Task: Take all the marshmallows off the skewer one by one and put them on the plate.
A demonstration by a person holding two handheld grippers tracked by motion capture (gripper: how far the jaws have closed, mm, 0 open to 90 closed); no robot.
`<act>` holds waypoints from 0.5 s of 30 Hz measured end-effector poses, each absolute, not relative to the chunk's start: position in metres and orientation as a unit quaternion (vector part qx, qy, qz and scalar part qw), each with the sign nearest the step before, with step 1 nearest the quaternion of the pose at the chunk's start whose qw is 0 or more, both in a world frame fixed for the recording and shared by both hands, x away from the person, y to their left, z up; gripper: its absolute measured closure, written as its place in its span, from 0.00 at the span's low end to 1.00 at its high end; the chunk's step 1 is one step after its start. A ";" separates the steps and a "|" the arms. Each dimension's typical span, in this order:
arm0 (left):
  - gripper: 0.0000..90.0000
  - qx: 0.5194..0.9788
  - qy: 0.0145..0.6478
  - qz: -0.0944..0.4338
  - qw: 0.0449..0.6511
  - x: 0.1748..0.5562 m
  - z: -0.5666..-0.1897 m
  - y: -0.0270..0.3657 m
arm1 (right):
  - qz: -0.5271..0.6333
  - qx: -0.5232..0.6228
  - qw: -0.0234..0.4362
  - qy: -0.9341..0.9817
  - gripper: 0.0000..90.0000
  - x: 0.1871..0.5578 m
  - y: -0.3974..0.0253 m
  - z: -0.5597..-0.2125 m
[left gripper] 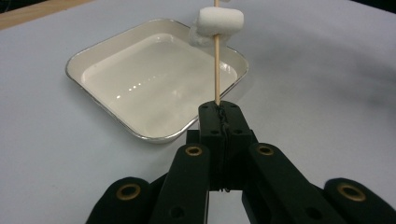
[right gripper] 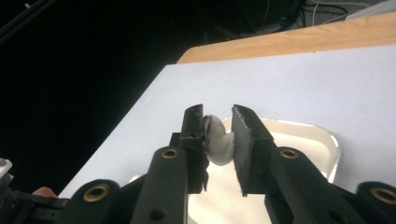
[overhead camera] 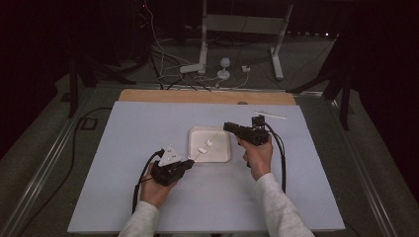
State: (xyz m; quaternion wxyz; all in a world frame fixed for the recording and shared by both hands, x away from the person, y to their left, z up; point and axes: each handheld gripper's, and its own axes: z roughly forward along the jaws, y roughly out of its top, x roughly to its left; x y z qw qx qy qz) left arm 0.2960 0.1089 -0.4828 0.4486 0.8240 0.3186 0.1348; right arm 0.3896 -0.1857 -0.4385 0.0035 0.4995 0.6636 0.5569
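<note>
A person's two forearms in pale sleeves reach in from the near edge of the pale blue surface [overhead camera: 148, 197], each hand holding a black claw angled toward a white square tray [overhead camera: 223, 155] at the middle. The left claw [left gripper: 219, 112], gripped from below by the left hand [overhead camera: 155, 190] just left of the tray's near corner, has its jaws pressed together on the lower end of a thin wooden skewer [left gripper: 217, 70]. The skewer rises over the tray's near rim and runs through a white marshmallow [left gripper: 219, 21], with a second, rougher white piece touching behind it; the skewer's top is cut off by the frame edge in the left gripper view. The right claw [right gripper: 219, 135], held by the right hand [overhead camera: 257, 155] at the tray's right side, points across the tray's far right corner. Its jaws stand partly apart and pinch a squashed white marshmallow [right gripper: 218, 142] between them, above the tray. From above, small white pieces [overhead camera: 205, 146] show over the tray's centre, too small to tell apart or to say whether they rest on it. A thin white stick [overhead camera: 271, 115] lies beyond the tray's far right corner, near the surface's wooden far edge [overhead camera: 197, 96]. Beyond that edge, white stand legs [overhead camera: 202, 54] and cables lie on a dim floor, hard to make out.
</note>
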 end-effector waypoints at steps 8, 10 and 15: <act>1.00 0.831 0.322 0.136 0.433 0.298 -0.486 0.106 | 0.565 0.499 -0.028 0.656 0.81 0.390 -0.179 -0.446; 1.00 0.832 0.323 0.135 0.431 0.299 -0.486 0.106 | 0.564 0.501 -0.029 0.656 0.81 0.390 -0.179 -0.447; 1.00 0.835 0.324 0.134 0.424 0.299 -0.487 0.105 | 0.566 0.501 -0.031 0.654 0.80 0.390 -0.180 -0.448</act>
